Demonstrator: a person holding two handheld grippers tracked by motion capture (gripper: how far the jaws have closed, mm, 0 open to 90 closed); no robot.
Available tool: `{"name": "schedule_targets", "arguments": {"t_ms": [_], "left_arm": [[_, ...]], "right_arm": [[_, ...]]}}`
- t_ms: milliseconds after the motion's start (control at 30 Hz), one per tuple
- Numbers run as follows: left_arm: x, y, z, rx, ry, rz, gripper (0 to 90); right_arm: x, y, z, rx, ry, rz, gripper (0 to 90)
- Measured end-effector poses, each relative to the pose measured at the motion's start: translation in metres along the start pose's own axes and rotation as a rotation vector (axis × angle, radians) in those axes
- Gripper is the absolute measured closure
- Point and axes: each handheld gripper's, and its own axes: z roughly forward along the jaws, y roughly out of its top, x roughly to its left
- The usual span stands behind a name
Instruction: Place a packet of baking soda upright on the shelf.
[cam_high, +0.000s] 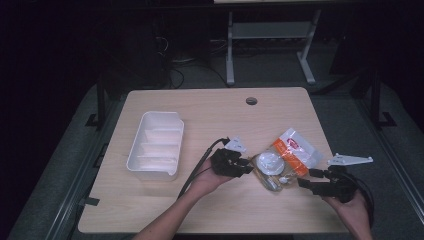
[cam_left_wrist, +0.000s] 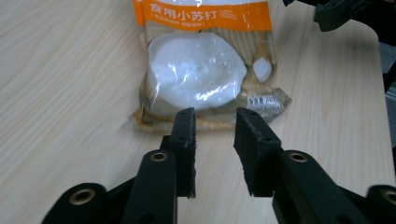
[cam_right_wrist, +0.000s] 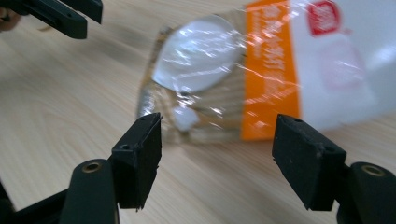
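The bag (cam_high: 285, 157) lies flat on the surface (cam_high: 210, 210) at centre-right of the high view, its long axis running lower left to upper right, with the narrowly parted left gripper (cam_high: 245, 166) nearer than the wide-open, empty right gripper (cam_high: 306, 179).

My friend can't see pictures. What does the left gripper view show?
A clear packet with an orange band and white powder lies on a wooden table. The left gripper points at its near edge, its two black fingers slightly apart, not touching it.
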Motion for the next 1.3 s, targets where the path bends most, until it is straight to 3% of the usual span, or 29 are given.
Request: {"name": "schedule_targets", "arguments": {"t_ms": [233, 600, 767, 800, 1000, 1133, 1300], "left_arm": [[0.005, 0.017, 0.022, 0.034, -0.008, 0.008, 76.3], [0.006, 0.035, 0.062, 0.107, 0.000, 0.017, 77.8], [0.007, 0.034, 0.064, 0.105, -0.011, 0.005, 78.3], [0.008, 0.034, 0.064, 0.107, -0.013, 0.001, 78.4], [0.006, 0.034, 0.065, 0.112, -0.001, 0.022, 79.1], [0.006, 0.034, 0.064, 0.115, 0.001, 0.018, 79.4], [0.004, 0.034, 0.065, 0.116, 0.011, 0.023, 79.3]], "right_arm": [[-0.020, -0.009, -0.009, -0.003, -0.035, 0.066, 31.5], [-0.041, -0.010, -0.005, -0.022, -0.024, 0.147, 29.1], [-0.047, -0.008, -0.001, -0.032, -0.017, 0.169, 29.1], [-0.051, -0.005, 0.003, -0.043, 0.000, 0.192, 29.2], [-0.055, 0.003, 0.014, -0.059, 0.023, 0.224, 29.8], [-0.056, 0.011, 0.029, -0.021, 0.009, 0.220, 33.4], [-0.058, 0.015, 0.039, -0.029, 0.046, 0.258, 41.0]]}}
